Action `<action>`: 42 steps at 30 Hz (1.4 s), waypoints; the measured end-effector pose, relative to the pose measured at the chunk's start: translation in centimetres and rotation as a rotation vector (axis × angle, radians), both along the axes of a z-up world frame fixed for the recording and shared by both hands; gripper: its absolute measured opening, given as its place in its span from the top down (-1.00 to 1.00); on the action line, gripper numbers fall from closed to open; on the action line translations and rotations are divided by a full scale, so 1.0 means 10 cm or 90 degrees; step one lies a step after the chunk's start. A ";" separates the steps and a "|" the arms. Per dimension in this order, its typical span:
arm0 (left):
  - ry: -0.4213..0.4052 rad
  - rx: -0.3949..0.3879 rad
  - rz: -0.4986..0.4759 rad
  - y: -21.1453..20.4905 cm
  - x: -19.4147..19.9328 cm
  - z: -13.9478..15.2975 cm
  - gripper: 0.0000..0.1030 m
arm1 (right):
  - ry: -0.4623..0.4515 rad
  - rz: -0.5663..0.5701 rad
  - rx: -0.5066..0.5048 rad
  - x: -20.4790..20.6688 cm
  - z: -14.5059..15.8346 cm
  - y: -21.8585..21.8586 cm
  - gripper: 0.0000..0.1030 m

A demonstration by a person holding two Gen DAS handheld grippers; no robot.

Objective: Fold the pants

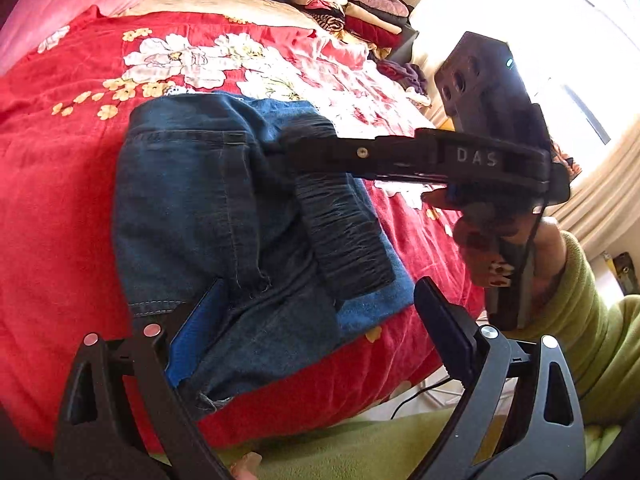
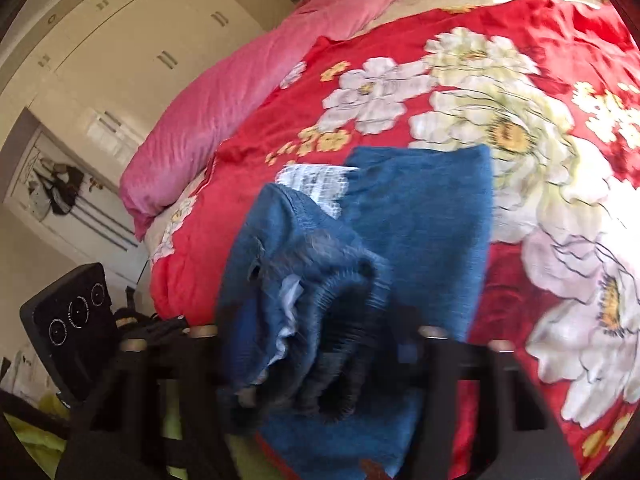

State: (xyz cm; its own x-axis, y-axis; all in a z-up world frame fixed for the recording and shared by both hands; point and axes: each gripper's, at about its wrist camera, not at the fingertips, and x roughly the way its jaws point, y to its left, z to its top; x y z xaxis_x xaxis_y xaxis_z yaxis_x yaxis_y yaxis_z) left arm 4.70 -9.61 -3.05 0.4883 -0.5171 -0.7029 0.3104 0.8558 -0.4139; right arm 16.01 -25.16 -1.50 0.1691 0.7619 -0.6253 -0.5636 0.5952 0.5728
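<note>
Blue denim pants (image 1: 224, 216) with a black ribbed elastic waistband (image 1: 344, 236) lie partly folded on the red floral bedspread (image 1: 60, 184). My left gripper (image 1: 316, 320) is open just above the near edge of the pants, one blue-padded finger over the denim. My right gripper (image 1: 296, 152) reaches in from the right and is shut on the waistband. In the right wrist view the bunched pants (image 2: 312, 280) and waistband (image 2: 344, 360) fill the space between its fingers, lifted over the blue lining (image 2: 432, 208).
A pink blanket (image 2: 240, 92) lies along the far left of the bed. Stacks of folded clothes (image 1: 352, 4) sit at the far corner. A bright window (image 1: 560, 40) is on the right. A black device (image 2: 68, 316) and a wardrobe (image 2: 120, 20) stand beside the bed.
</note>
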 end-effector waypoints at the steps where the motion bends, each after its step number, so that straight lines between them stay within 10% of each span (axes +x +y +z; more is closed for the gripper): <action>1: -0.001 0.002 -0.001 0.01 -0.01 0.00 -0.73 | -0.016 0.006 0.008 -0.03 0.06 0.00 0.28; 10: -0.002 0.002 -0.009 0.01 0.00 -0.01 -0.73 | 0.013 -0.070 -0.076 0.07 -0.20 -0.26 0.16; 17: -0.010 -0.005 0.003 0.06 -0.03 0.07 -0.80 | -0.066 -0.081 -0.093 -0.12 0.13 -0.35 -0.45; 37: -0.041 0.031 0.118 0.53 0.01 0.28 -0.81 | -0.308 0.006 -0.196 -1.16 0.57 -0.34 -0.59; 42: -0.023 0.051 0.150 0.74 0.18 0.25 0.09 | -0.359 0.108 -0.202 -1.45 0.47 -0.05 -0.59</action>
